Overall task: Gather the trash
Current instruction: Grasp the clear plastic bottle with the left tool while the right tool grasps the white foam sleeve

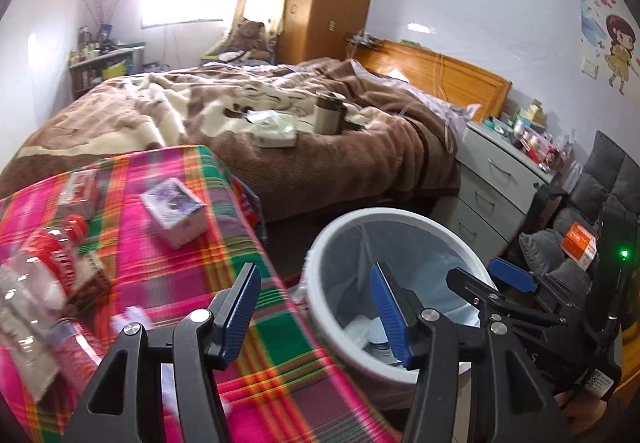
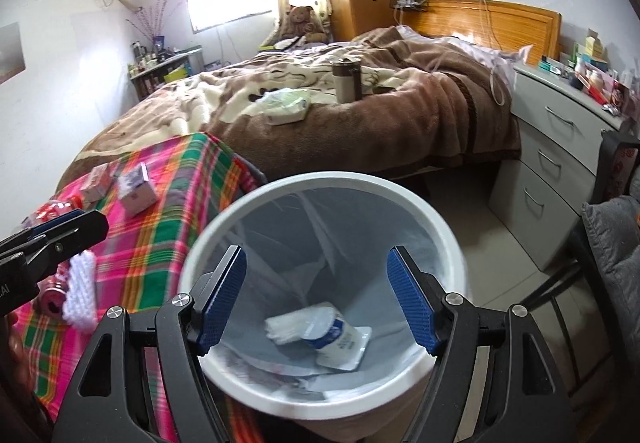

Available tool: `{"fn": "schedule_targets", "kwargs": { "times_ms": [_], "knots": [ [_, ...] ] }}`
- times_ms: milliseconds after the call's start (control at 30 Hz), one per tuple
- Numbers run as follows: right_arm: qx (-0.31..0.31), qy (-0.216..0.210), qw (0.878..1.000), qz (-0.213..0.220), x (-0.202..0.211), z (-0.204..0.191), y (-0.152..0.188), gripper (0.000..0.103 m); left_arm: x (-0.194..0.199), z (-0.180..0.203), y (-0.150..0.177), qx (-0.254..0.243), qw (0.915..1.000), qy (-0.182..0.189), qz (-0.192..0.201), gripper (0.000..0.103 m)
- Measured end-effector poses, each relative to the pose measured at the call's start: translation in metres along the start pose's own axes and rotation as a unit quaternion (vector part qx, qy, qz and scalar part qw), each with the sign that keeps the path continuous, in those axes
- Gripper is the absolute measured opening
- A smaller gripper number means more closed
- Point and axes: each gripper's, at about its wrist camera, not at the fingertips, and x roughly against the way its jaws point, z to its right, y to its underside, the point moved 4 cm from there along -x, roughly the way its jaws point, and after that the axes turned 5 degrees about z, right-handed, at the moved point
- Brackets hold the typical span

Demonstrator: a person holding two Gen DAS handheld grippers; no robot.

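A white bin [image 2: 320, 179] with a clear liner stands on the floor beside the plaid-covered table [image 2: 168, 203]. Inside lie a crumpled tissue [image 2: 286, 327] and a white-and-blue container [image 2: 338, 339]. My right gripper [image 2: 318, 303] hangs open over the bin's mouth with nothing between its pads. My left gripper [image 1: 316, 313] is open and empty over the table's edge and the bin [image 1: 340, 227]. The right gripper [image 1: 494, 283] shows just to its right. On the table lie a clear bottle with a red label [image 1: 40, 275], a small purple-and-white box [image 1: 174, 211], a red-and-white carton [image 1: 80, 187] and a white wad [image 1: 132, 317].
A bed with a brown blanket [image 2: 360, 123] stands behind, bearing a tissue pack [image 2: 286, 105] and a flask [image 2: 346, 81]. A grey chest of drawers [image 2: 556, 163] is to the right. A chair with a grey cushion [image 2: 612, 243] stands near the bin.
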Motion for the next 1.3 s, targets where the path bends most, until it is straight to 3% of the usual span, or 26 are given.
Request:
{"fn": "schedule_targets", "kwargs": {
  "times_ms": [233,667,1133,1300],
  "knots": [
    [0.029,-0.052,0.998,0.001,0.001,-0.049,0.003,0.074,0.04,-0.048,-0.001,0.013,0.9987,-0.043,0.025,0.062],
    [0.075,-0.122,0.989,-0.024,-0.005,-0.12,0.019,0.074,0.081,-0.136,0.007,0.06,0.9905,-0.118,0.036,0.063],
    [0.117,-0.172,0.976,-0.069,-0.019,-0.174,0.036,0.074,0.068,-0.186,0.002,0.072,0.988,-0.137,-0.002,0.068],
    [0.126,-0.174,0.973,-0.088,-0.028,-0.182,0.041,0.074,0.046,-0.199,0.001,0.055,0.9869,-0.147,-0.039,0.069]
  ]
}}
